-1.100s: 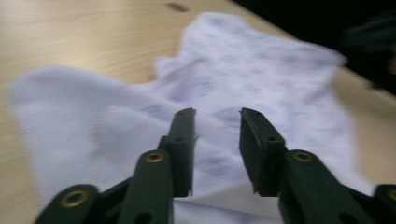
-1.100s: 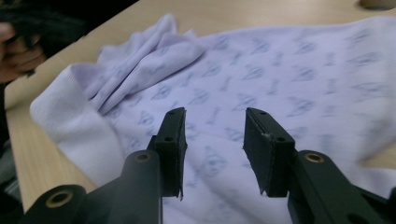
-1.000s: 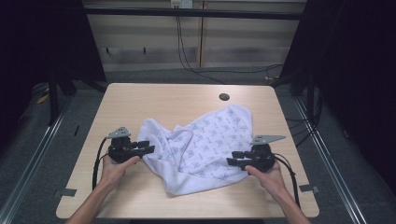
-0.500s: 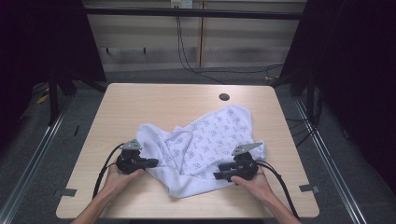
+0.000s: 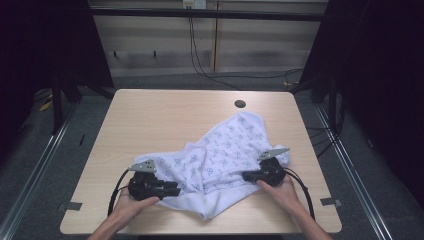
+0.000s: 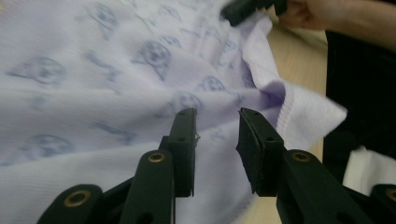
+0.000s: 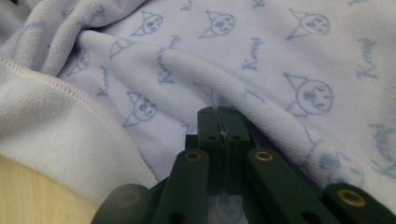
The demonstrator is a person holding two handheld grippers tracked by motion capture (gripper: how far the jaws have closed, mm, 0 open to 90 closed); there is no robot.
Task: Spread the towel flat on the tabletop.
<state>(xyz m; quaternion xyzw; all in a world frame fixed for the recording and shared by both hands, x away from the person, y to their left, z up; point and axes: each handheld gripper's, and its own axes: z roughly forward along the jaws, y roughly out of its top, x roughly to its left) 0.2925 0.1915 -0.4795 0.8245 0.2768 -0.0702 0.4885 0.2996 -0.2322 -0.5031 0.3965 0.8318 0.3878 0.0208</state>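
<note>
A white towel (image 5: pixel 220 150) printed with small blue cat faces lies crumpled across the near half of the wooden table (image 5: pixel 165 115). My left gripper (image 5: pixel 172 189) rests at the towel's near left edge. In the left gripper view its jaws (image 6: pixel 215 114) stand open just above the cloth (image 6: pixel 93 70), with nothing between them. My right gripper (image 5: pixel 246 176) sits at the towel's right side, pointing left. In the right gripper view its jaws (image 7: pixel 218 110) are shut, tips pressed against a fold of the towel (image 7: pixel 280 46); no cloth shows between them.
A dark round hole (image 5: pixel 240 104) sits in the tabletop near the far edge. Bare wood lies left of and beyond the towel. Metal rails run along the floor on both sides, and cables hang behind the table.
Both grippers have come down toward the person's edge and inward onto the towel. The towel's near edge has bunched slightly closer to the person.
</note>
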